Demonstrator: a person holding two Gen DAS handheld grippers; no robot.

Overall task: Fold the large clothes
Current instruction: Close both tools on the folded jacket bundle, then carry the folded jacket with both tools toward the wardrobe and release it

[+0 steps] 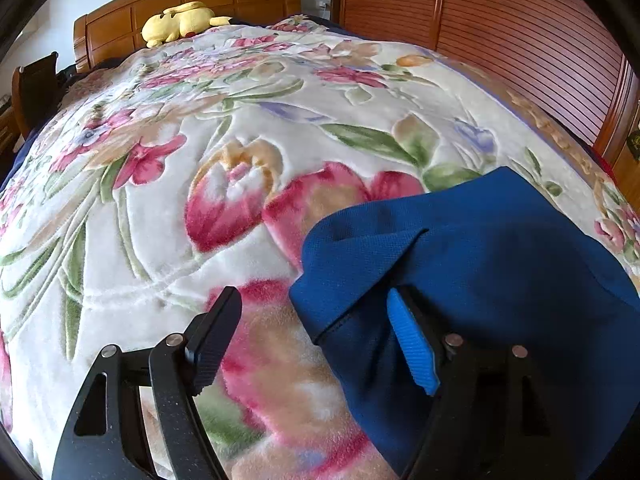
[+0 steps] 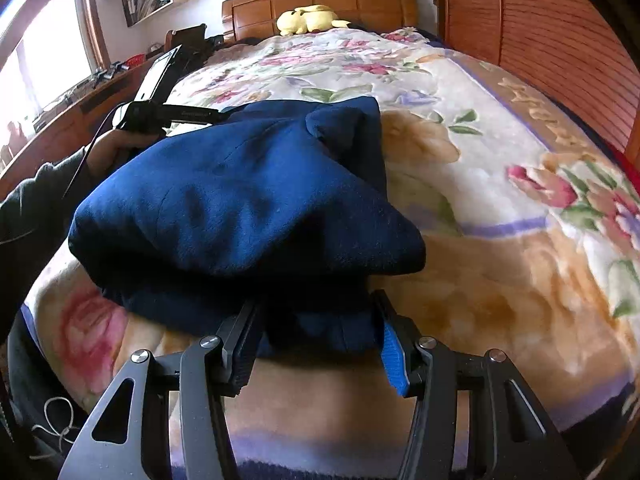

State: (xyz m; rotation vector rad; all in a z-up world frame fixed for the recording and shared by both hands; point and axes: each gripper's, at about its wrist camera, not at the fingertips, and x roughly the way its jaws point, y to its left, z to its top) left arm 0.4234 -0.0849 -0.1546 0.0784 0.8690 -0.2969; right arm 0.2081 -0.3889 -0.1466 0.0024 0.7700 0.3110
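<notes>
The bed (image 1: 280, 128), spread with a plush floral blanket (image 2: 500, 200), carries the blue garment (image 2: 248, 208), already folded into a thick bundle near the foot edge.

The biggest risk, as I judge it, is the whole bundle slumping open: the layers are bulky and soft, and the top fold sits loosely humped, so a tug from either side could spill it. The blanket's deep pile may also drag at the cloth if it is slid rather than lifted.

The right tool (image 2: 316, 344) stands half open around the bundle's near edge, cloth between the fingers but not clearly pinched; closing now could catch only some layers. The left tool (image 1: 316, 340) gapes wide, holding nothing, one finger (image 1: 412, 344) on the garment's hem, where it could snag.
</notes>
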